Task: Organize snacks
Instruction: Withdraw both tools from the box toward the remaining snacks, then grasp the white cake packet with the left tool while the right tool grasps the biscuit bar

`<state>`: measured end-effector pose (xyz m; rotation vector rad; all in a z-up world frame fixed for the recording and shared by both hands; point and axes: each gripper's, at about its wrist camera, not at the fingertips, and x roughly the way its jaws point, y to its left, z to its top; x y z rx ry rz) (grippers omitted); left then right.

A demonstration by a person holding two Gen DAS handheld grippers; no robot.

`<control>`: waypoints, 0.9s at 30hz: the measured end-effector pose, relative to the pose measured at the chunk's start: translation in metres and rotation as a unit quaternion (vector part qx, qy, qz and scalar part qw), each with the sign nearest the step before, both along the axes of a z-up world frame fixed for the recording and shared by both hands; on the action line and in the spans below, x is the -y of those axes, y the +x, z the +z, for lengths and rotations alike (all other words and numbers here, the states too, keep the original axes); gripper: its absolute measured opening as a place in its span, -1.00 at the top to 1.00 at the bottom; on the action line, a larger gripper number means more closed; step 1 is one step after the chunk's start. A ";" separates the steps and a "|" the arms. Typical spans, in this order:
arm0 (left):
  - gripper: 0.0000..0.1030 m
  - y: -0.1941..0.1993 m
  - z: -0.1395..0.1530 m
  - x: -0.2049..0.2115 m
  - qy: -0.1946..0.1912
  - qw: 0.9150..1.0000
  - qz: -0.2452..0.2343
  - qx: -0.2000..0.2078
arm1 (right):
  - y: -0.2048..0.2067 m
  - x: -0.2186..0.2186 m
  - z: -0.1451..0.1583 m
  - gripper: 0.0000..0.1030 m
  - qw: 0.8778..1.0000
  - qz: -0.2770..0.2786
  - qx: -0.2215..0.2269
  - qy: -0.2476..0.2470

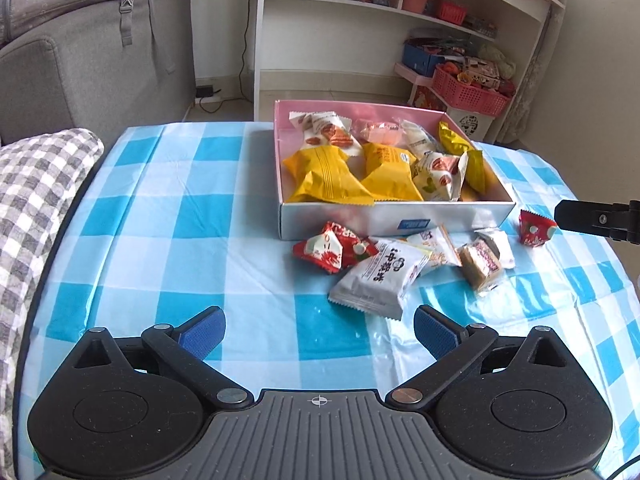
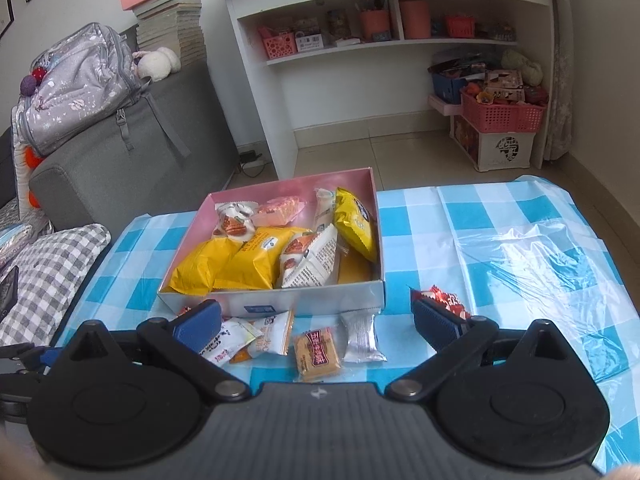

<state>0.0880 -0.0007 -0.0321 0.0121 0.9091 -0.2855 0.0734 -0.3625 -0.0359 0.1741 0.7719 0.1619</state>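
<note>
Low in the frame, the left gripper [image 1: 319, 332] and right gripper [image 2: 316, 324] both gape wide, empty. Mid-frame, loose snacks [image 1: 376, 276] lie on the table [image 1: 180, 240], just before the box [image 1: 396, 222] holding more packets.

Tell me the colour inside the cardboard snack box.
Pink inner walls; clearest in the left wrist view.

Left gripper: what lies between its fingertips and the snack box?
Left wrist view: between the open left gripper and the snack box lie loose packets on the cloth, nearest a white snack packet, beyond it a red one.
</note>
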 end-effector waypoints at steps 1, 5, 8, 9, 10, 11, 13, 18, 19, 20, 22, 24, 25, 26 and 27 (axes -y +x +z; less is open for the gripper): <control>-0.97 0.000 -0.003 0.000 0.002 1.000 -0.004 0.002 | 0.001 0.000 -0.002 -0.99 1.000 0.000 -0.005 -0.003; -0.97 0.001 -0.015 0.001 -0.006 1.000 -0.021 0.005 | 0.001 0.004 -0.013 -0.99 1.000 -0.003 -0.007 -0.013; -0.97 0.005 -0.024 0.005 -0.022 0.999 -0.042 0.012 | 0.002 0.007 -0.029 -0.99 0.999 -0.008 -0.010 -0.034; -0.97 0.007 -0.027 0.007 -0.025 0.998 -0.051 0.017 | 0.003 0.008 -0.034 -0.99 0.999 -0.005 -0.010 -0.037; -0.97 0.010 -0.030 0.010 -0.030 0.997 -0.062 0.021 | 0.003 0.008 -0.039 -0.99 0.999 -0.001 -0.011 -0.039; -0.95 0.012 -0.033 0.013 -0.035 0.997 -0.068 0.022 | 0.003 0.008 -0.044 -0.99 0.999 0.005 -0.013 -0.039; -0.95 0.018 -0.037 0.016 -0.052 0.996 -0.070 0.019 | 0.003 0.007 -0.050 -0.95 0.999 0.021 -0.013 -0.033; -0.93 0.028 -0.044 0.028 -0.088 0.993 -0.084 0.008 | 0.004 -0.002 -0.060 -0.78 0.997 0.068 -0.014 -0.024; -0.91 0.029 -0.045 0.031 -0.089 0.992 -0.084 0.009 | 0.004 -0.004 -0.061 -0.69 0.997 0.075 -0.015 -0.023; -0.88 0.030 -0.045 0.033 -0.090 0.992 -0.086 0.009 | 0.005 -0.006 -0.063 -0.64 0.996 0.083 -0.017 -0.022; -0.84 0.032 -0.046 0.038 -0.090 0.992 -0.090 0.009 | 0.007 -0.010 -0.065 -0.46 0.995 0.091 -0.022 -0.019; -0.76 0.033 -0.046 0.041 -0.087 0.992 -0.091 0.010 | 0.009 -0.013 -0.069 -0.34 0.995 0.093 -0.027 -0.017; -0.73 0.034 -0.046 0.042 -0.086 0.992 -0.090 0.009 | 0.010 -0.014 -0.070 -0.27 0.995 0.092 -0.029 -0.017; -0.64 0.034 -0.047 0.043 -0.085 0.992 -0.088 0.007 | 0.012 -0.015 -0.072 -0.23 0.995 0.089 -0.031 -0.016; -0.53 0.035 -0.048 0.043 -0.083 0.993 -0.085 0.005 | 0.013 -0.016 -0.073 -0.15 0.996 0.087 -0.033 -0.016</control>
